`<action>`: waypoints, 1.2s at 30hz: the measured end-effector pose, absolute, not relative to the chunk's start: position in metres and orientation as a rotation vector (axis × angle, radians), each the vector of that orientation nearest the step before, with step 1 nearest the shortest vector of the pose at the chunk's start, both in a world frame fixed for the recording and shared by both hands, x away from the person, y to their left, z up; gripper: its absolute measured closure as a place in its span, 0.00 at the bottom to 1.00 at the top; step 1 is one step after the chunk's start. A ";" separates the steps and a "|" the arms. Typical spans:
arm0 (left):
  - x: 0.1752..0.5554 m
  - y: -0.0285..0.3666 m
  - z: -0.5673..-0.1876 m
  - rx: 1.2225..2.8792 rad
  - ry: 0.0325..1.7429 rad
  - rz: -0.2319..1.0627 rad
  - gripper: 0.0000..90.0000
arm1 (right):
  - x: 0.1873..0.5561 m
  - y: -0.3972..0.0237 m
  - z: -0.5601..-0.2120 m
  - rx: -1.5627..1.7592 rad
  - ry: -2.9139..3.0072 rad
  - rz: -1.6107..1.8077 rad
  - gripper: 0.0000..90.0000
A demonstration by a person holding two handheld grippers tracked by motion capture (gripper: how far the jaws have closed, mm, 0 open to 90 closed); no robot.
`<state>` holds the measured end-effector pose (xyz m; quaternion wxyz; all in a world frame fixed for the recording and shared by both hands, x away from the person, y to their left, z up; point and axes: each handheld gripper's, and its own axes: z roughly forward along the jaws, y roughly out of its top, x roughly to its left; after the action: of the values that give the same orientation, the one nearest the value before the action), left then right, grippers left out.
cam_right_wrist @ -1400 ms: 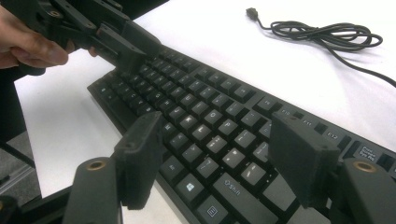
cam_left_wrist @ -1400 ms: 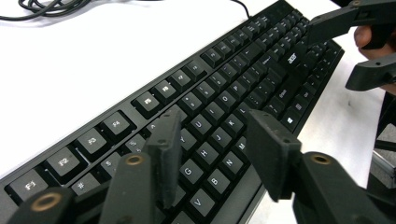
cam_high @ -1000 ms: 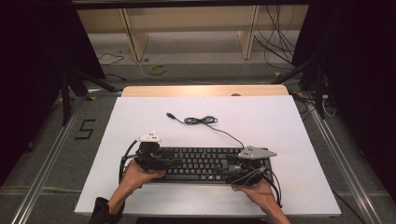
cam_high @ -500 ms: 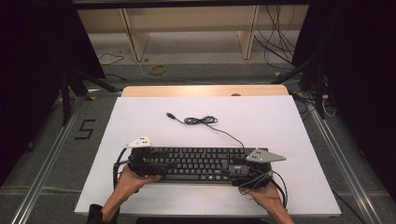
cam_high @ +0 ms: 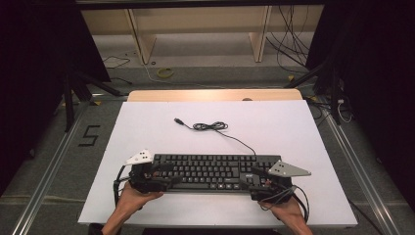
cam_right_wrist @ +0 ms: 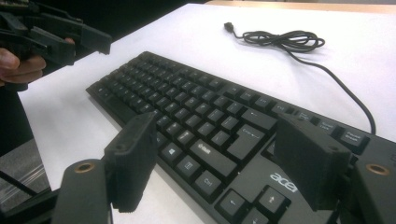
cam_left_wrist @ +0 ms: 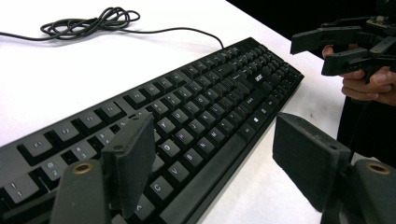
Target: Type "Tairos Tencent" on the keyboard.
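White table (cam_high: 147,122), black keyboard (cam_high: 210,171) flat near front edge, left tool (cam_high: 164,176) jaws just opening at its left end, right tool (cam_high: 257,178) jaws apart at its right end, nothing gripped.

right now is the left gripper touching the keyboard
Apart. In the left gripper view the left gripper stands open, its pads held off the keyboard, nothing pinched between them.

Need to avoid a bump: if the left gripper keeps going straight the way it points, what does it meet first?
Probably the black computer keyboard: the open left gripper straddles its near edge, pointing along the key rows. Beyond the far end waits the right gripper, though depth is hard to judge.
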<state>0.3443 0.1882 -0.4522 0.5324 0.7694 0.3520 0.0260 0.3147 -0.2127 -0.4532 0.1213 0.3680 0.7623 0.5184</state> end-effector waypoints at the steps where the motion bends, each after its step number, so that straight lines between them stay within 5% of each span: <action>1: 0.343 0.188 -0.453 1.834 0.838 0.061 0.32 | 0.314 -0.214 -0.453 1.072 2.223 1.514 0.34; 36: 0.330 0.193 -0.462 1.820 0.841 0.084 0.29 | 0.298 -0.230 -0.460 1.085 2.178 1.505 0.32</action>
<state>0.3296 0.1930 -0.4624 0.5376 0.7648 0.3532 0.0351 0.2983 -0.2305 -0.4596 0.1399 0.3754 0.7539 0.5208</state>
